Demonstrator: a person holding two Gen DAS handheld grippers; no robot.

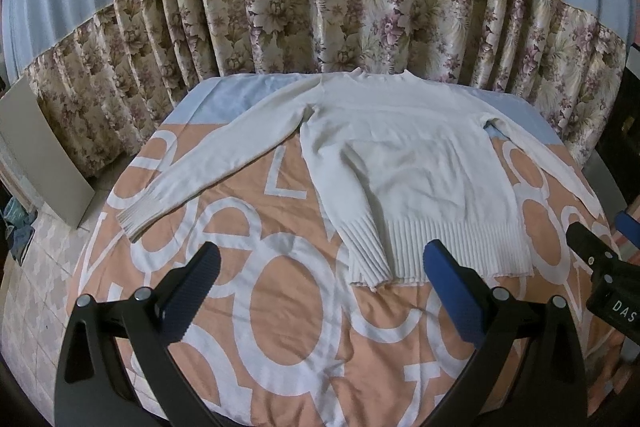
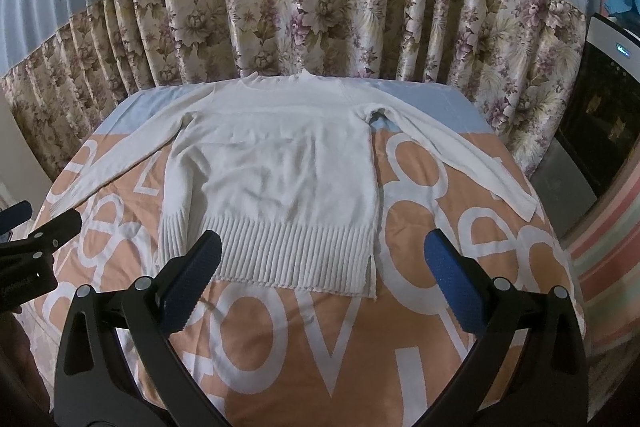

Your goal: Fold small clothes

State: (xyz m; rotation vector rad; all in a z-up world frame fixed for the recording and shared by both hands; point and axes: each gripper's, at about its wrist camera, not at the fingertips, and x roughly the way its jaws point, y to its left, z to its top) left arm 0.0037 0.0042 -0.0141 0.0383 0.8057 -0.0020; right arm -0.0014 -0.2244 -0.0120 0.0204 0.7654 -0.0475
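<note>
White sweater (image 1: 404, 163) flat on table, spread out, collar toward floral curtain (image 1: 360, 7), ribbed hem nearest cameras; long axis runs collar to hem, away from grippers. Sleeves angled out and down both sides, ribbed cuffs. Fine soft knit, mild wrinkles in body. Beneath: orange cloth (image 1: 288, 311) with big white letters, pale blue band at far end. Left gripper (image 1: 320, 267) jaws wide apart, nothing held, hovering short of hem. Right gripper (image 2: 324, 255) likewise spread, empty, tips over hem.

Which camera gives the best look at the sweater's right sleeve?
The right wrist camera: the sleeve runs unbroken from shoulder to cuff across the bedspread. The left wrist camera squeezes that sleeve against the picture's edge, its cuff unclear.
</note>
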